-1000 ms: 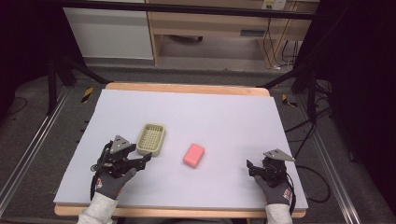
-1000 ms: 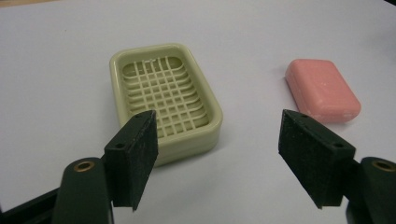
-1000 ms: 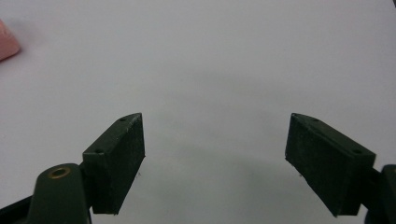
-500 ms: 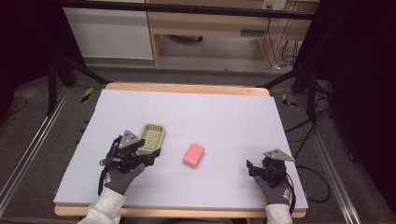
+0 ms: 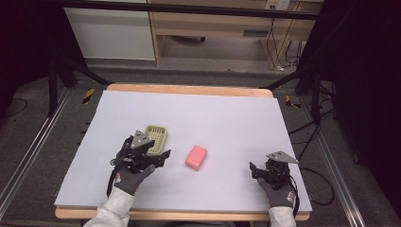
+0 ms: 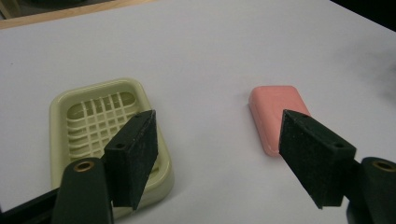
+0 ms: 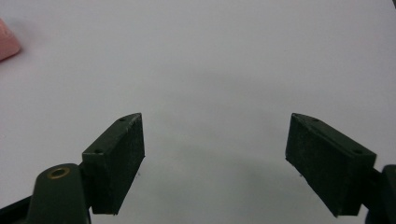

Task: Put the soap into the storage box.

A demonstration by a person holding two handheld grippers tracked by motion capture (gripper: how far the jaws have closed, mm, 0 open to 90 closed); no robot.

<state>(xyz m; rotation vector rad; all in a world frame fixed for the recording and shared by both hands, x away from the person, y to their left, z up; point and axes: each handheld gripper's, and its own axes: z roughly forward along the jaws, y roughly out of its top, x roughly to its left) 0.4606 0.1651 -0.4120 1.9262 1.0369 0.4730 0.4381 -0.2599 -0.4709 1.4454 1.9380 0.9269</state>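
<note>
A pale green soap dish (image 5: pixel 156 136) with a slatted bottom lies on the white table cover (image 5: pixel 227 118), left of centre. To its right lies a pink soap bar (image 5: pixel 196 157), apart from the dish. My left gripper (image 5: pixel 161 158) hovers just in front of the dish, jaws open and pointing right toward the soap. In the left gripper view the dish (image 6: pixel 93 112) sits behind the left jaw and the soap (image 6: pixel 273 105) behind the right jaw, with bare table at my left gripper (image 6: pixel 217 121). My right gripper (image 5: pixel 253 169) rests open near the front right, holding nothing (image 7: pixel 215 116); a corner of the soap (image 7: pixel 6 42) shows far left.
The table's wooden edge (image 5: pixel 189 90) runs along the far side, with cabinets (image 5: pixel 111 33) on the floor beyond. Dark stand legs (image 5: pixel 312 90) and cables (image 5: pixel 326 189) lie off the right side. Open cover stretches across the middle and back.
My left hand has moved right along the front of the soap dish, toward the soap bar. The right hand, dish and soap have stayed put.
</note>
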